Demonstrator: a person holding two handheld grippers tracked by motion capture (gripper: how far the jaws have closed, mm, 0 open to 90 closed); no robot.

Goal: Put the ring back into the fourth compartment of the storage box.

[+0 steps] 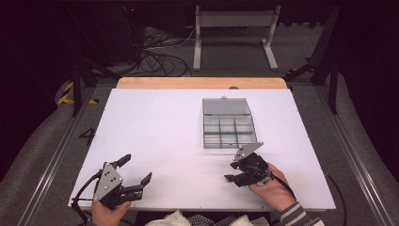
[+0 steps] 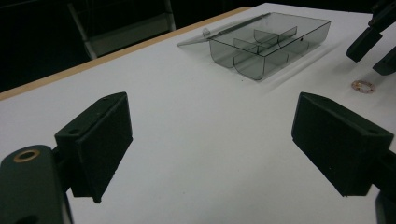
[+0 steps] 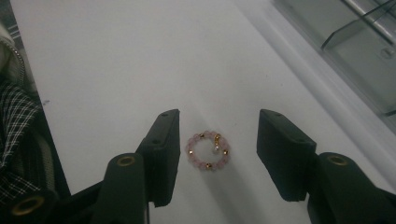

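A single dark numeral 4 stands on the grey floor strip just beside the left edge of the white table, seen in the high view. No other text, label or brand can be read in any view.

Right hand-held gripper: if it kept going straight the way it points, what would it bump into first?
Probably the small beaded ring lying on the white table, between the open jaws of the right hand-held gripper; depth is unclear.
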